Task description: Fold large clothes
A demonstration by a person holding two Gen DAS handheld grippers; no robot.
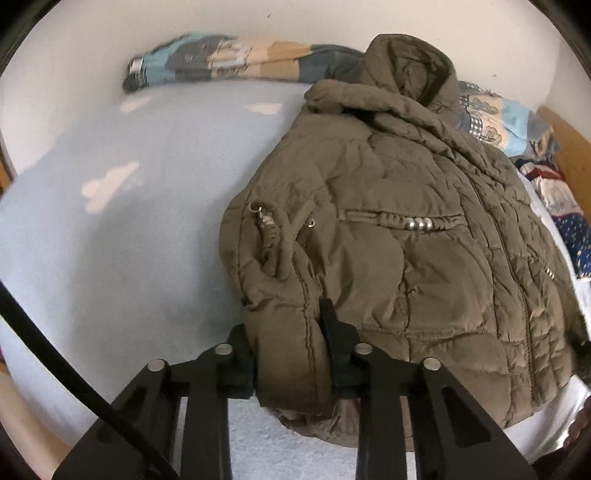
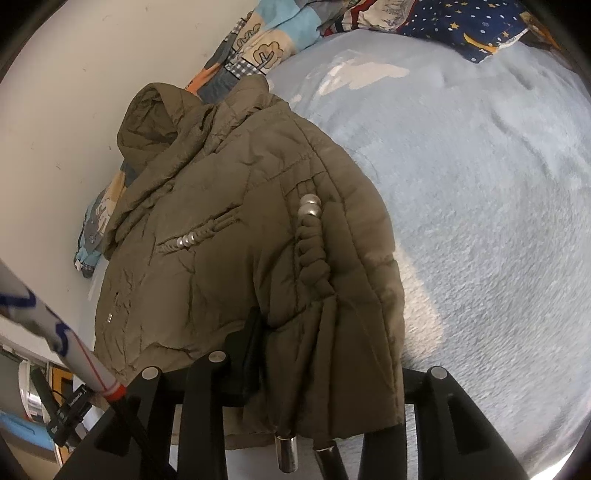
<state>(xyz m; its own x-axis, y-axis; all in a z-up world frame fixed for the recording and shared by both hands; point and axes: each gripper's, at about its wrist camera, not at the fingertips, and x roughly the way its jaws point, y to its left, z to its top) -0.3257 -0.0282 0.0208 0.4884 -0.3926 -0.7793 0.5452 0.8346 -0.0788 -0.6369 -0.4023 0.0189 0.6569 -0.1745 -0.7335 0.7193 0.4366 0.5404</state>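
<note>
Jacket (image 1: pixel 399 236) lay on the pale blue blanket (image 1: pixel 129 240), hood toward the wall; my left gripper (image 1: pixel 291 347) had its jaws clamped on the near hem corner, my right gripper (image 2: pixel 317 354) pinched the other bunched corner

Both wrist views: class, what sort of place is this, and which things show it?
Probably a bedroom. The olive padded jacket lies on a bed with a pale blue fleece cover, patterned bedding is bunched by the white wall, and a wooden bed frame shows.
</note>
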